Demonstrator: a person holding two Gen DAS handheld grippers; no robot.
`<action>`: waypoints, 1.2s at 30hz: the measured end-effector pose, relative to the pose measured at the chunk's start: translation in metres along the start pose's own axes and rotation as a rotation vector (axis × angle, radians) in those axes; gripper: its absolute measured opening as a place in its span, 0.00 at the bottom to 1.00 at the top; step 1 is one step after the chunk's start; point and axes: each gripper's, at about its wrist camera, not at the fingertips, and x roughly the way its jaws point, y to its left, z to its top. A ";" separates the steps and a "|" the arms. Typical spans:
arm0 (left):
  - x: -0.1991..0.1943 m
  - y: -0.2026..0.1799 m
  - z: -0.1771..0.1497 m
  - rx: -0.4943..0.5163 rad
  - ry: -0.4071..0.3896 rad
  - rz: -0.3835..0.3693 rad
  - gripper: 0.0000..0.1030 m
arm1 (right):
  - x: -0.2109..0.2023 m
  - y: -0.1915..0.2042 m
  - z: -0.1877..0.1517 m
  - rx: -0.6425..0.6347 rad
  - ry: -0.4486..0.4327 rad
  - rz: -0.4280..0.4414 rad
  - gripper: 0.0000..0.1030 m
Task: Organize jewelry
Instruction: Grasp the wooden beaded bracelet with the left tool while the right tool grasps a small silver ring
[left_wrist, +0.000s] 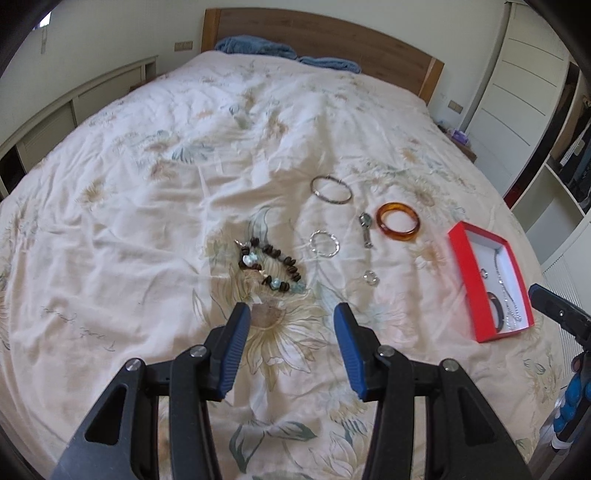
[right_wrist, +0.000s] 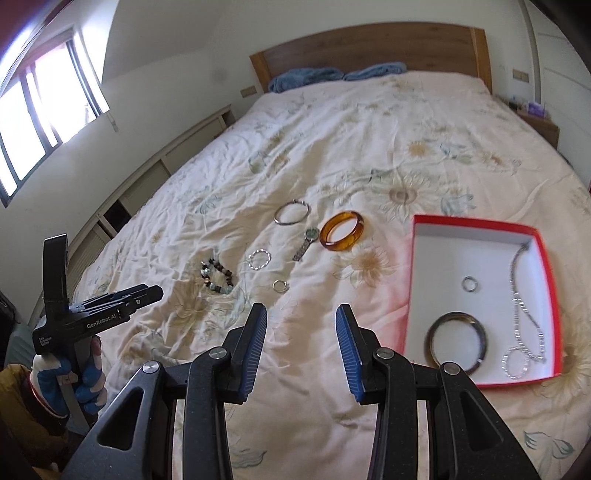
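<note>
Both tools are spread with nothing between their pads. The left tool points at the beaded bracelet, which lies just ahead of it on the bed, long axis running diagonally. The right tool is nearer the red box, so I judge the left takes the beads.

Cream bedspread with pale sunflower print, amber-orange bangle, red box with white inside at right, brown-and-pale-blue beaded bracelet, blue pillows far, blue-padded black grippers
</note>
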 end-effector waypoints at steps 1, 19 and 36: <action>0.006 0.001 0.001 -0.002 0.008 0.002 0.44 | 0.008 -0.002 0.001 0.002 0.011 0.003 0.38; 0.084 0.012 0.013 -0.060 0.107 0.000 0.44 | 0.100 -0.026 0.023 0.042 0.112 0.037 0.38; 0.118 0.033 0.014 -0.175 0.126 -0.044 0.44 | 0.176 0.012 0.019 -0.041 0.228 0.113 0.38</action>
